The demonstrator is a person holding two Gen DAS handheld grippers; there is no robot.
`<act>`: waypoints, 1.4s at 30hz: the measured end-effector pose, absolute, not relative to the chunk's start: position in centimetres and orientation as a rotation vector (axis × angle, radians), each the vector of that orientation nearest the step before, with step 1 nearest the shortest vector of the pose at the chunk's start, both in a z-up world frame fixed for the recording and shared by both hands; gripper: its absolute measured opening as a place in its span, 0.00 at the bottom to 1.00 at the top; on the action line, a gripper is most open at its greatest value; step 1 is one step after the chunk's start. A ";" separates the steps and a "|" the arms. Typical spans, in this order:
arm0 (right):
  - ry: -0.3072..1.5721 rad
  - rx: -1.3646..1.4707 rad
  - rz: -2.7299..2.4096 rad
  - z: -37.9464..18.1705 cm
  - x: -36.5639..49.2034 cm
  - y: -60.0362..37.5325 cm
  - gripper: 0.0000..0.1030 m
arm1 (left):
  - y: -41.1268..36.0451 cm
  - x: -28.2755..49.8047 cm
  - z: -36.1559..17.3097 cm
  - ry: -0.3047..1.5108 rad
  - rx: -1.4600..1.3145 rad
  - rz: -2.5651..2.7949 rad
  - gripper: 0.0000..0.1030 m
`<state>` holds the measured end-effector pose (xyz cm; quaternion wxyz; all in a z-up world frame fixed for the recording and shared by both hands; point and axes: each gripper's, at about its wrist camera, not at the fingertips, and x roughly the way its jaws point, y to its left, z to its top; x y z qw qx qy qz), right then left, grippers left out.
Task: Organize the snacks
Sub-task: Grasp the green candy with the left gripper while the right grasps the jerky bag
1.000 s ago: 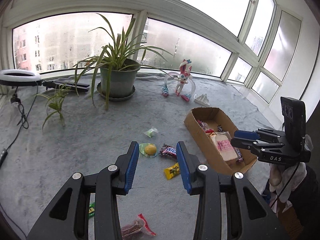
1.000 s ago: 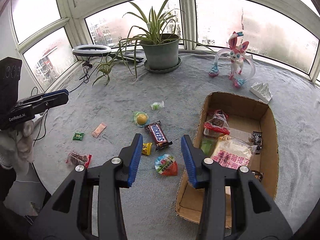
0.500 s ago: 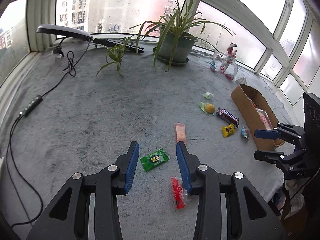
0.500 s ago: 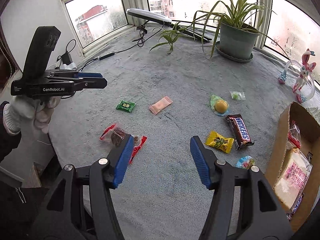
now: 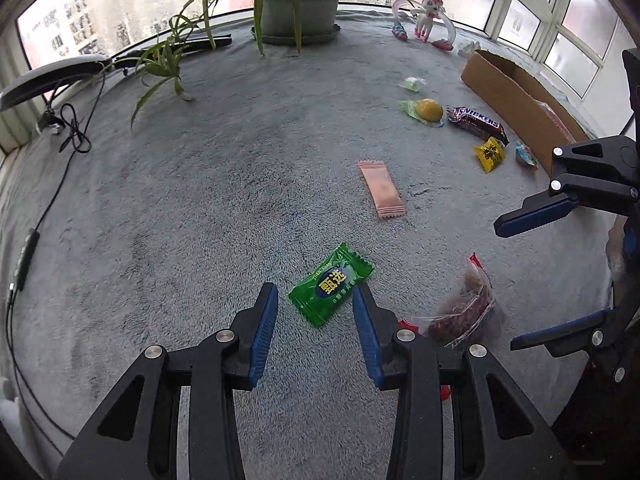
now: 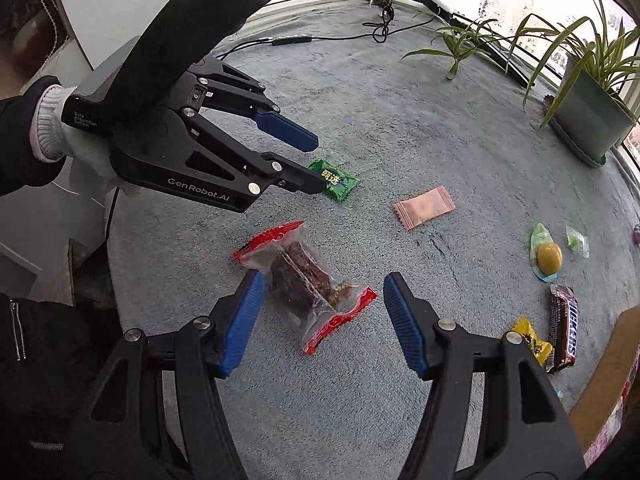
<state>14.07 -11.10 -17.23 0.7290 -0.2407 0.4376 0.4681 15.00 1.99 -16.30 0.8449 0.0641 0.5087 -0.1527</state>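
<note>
Right, I'm working over the grey fleece cover (image 5: 192,208), soft nap, slightly rucked, so flat wrappers sit low in the pile. The cardboard box (image 5: 508,92) is the drop target, far right in the left wrist view, open-topped and well apart from both grippers. Loose near it: Snickers bar (image 6: 563,328), yellow sachet (image 6: 530,340), a jelly cup with a yellow centre (image 6: 547,256). Nearer me, the pink sachet (image 5: 382,190) lies flat with crimped ends. The right gripper (image 6: 323,318) has just been opening and its jaws stand wide, straddling the clear bag with red ends (image 6: 306,284). That bag is lumpy and crinkly, with dark brown pieces inside. Its long axis runs diagonally between the pads, one red end by the left pad, the other between the jaws, nothing pressing on it yet. I judge a slight roll would square the pads across its middle. The left gripper (image 5: 316,322) is at a narrower gap and not gripping. The green candy wrapper (image 5: 331,284) lies just ahead of the tips, glossy, flat and pillow-shaped. Its long axis is skewed up to the right, and one corner sits beside the right pad. Each hand is nearest its own target. The two grippers are close together, so I'd watch for a clash on the way down. Thin foil on deep pile may slip out of a pinch.
</note>
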 end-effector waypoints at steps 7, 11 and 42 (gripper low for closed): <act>0.983 -0.570 1.078 -18.3 14.5 -10.0 0.63 | 1.1 15.0 -16.8 1.061 0.247 -0.351 0.36; 0.986 -0.554 1.101 -18.5 14.8 -9.6 0.63 | 0.9 15.4 -16.7 1.059 0.255 -0.359 0.36; 1.013 -0.442 0.998 -19.6 15.0 -10.9 0.37 | 2.1 14.6 -16.5 1.006 0.014 -0.286 0.18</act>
